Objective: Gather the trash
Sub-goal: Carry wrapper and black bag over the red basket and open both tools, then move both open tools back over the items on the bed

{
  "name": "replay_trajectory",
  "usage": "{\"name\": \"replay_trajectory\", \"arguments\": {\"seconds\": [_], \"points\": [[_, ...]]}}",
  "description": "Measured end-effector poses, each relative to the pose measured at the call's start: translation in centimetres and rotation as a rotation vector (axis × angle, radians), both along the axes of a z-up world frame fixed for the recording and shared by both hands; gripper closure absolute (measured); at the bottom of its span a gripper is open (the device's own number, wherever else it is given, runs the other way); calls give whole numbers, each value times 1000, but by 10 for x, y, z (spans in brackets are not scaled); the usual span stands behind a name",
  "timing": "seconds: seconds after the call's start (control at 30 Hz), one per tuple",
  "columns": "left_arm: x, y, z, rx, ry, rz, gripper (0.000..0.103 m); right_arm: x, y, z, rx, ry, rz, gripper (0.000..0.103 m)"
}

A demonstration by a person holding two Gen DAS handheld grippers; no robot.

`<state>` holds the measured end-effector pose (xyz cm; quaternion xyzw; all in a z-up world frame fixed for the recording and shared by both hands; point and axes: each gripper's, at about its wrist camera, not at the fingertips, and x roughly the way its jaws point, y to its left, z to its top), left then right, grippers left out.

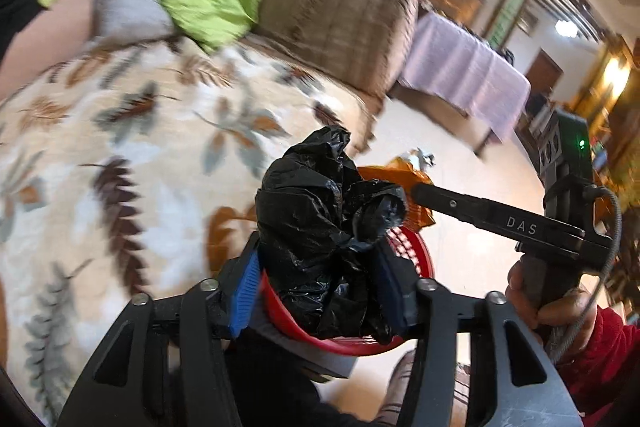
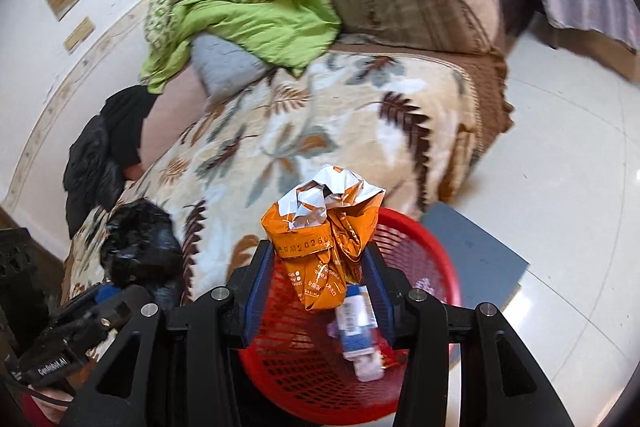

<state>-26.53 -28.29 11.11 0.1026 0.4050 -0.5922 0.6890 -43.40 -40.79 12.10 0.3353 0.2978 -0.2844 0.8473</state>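
Observation:
A crumpled black plastic bag sits between the blue pads of my left gripper, above a red mesh basket. A strip of the red rim shows between the left pad and the bag, so the jaws stand open around it. In the right wrist view an orange and silver snack wrapper hangs between the pads of my right gripper, with a gap on each side, over the red mesh basket. A blue and white pack lies inside the basket.
The basket stands on a grey box on white floor tiles, against a sofa with a leaf-patterned blanket. A green cloth and a grey cushion lie at the sofa's back. A table with a lilac cloth stands beyond.

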Motion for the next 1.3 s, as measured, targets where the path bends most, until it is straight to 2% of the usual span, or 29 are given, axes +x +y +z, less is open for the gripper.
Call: {"name": "replay_trajectory", "arguments": {"seconds": [0.07,0.2,0.4,0.6,0.8,0.93,1.03,1.23,1.3], "points": [[-4,-10,-5,17,16,-17,40,-3,-5,-2,0,5,-16,50],[-6,-9,-4,20,17,-9,36,-7,-10,1,-11,-3,-40,47],[16,22,3,3,11,81,35,13,-4,4,-6,-35,5,47],[46,65,6,-3,-14,203,35,57,20,10,-11,-46,119,47],[86,121,10,-10,-52,360,35,120,61,16,-46,-34,294,43],[125,168,4,-8,-53,514,35,173,90,15,-50,-21,417,41],[153,202,-5,-5,-47,633,35,214,113,10,-38,-7,497,40],[208,276,-38,48,-59,918,35,308,162,-6,-29,55,626,39],[217,292,-48,53,-52,964,35,338,175,-13,-40,75,646,39]]}}
